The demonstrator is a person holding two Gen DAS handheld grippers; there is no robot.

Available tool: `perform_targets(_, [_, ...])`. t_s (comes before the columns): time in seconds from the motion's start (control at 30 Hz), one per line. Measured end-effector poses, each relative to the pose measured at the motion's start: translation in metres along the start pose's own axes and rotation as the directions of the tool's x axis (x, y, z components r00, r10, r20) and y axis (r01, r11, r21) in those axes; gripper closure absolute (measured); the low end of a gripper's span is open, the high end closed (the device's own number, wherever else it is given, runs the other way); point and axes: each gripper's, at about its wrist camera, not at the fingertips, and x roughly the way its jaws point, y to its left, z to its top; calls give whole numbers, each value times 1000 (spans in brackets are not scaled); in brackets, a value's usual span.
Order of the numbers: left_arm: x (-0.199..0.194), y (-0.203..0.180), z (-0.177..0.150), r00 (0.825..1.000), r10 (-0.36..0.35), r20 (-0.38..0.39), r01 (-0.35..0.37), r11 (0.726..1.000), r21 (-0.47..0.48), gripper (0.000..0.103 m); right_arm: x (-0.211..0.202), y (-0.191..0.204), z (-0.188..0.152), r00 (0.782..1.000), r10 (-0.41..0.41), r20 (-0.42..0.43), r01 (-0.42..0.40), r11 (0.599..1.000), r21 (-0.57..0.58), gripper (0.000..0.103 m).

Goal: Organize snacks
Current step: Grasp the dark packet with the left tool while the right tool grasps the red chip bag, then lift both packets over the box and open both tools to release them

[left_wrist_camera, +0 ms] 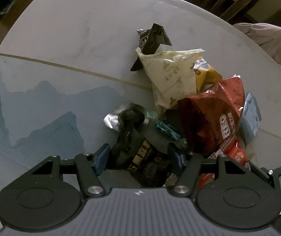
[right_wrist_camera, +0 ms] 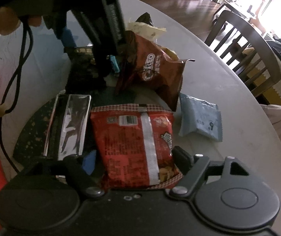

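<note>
My left gripper (left_wrist_camera: 139, 158) points down at the snack pile, and its blue pads (left_wrist_camera: 101, 157) press on both sides of a black snack bag (left_wrist_camera: 140, 153) with gold lettering and a silver crimped end. My right gripper (right_wrist_camera: 135, 160) is shut on a red snack bag (right_wrist_camera: 128, 137) with a silver back seam, which lies flat between its fingers. Behind it stands a red-brown Oreo bag (right_wrist_camera: 156, 70), also in the left wrist view (left_wrist_camera: 209, 118). The left gripper's body (right_wrist_camera: 105, 29) rises at the top left of the right wrist view.
The pile sits on a round pale table (left_wrist_camera: 61, 29). It also holds a cream bag (left_wrist_camera: 171, 74), a yellow bag (left_wrist_camera: 209, 74), a black wrapper (left_wrist_camera: 152, 37), a light blue packet (right_wrist_camera: 199, 118) and a silver foil bag (right_wrist_camera: 67, 125). A dark wooden chair (right_wrist_camera: 248, 45) stands beyond the table's edge.
</note>
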Motion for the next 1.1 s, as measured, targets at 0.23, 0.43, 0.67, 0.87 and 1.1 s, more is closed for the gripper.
perform_targets(0.23, [-8, 20, -10, 1000, 10, 7, -10, 1000, -5, 48, -10, -1, -8, 1000, 1, 27, -3, 997, 72, 32])
perform_targets(0.43, [-13, 35, -14, 1000, -13, 10, 13, 999, -33, 51, -26, -6, -11, 998, -23, 57, 15, 992, 126, 32])
perform_targets(0.67, [-30, 43, -27, 999, -20, 30, 20, 1000, -10, 57, -59, -3, -17, 994, -58, 96, 41, 983, 177, 32])
perform_targets(0.87, [-52, 53, -37, 997, -31, 67, 31, 1000, -1, 59, -88, 5, -19, 988, -96, 124, 66, 973, 223, 32])
perform_targets(1.1, [-92, 53, -49, 988, -81, 129, 80, 997, 11, 70, -130, 18, -20, 977, -143, 156, 96, 956, 277, 32])
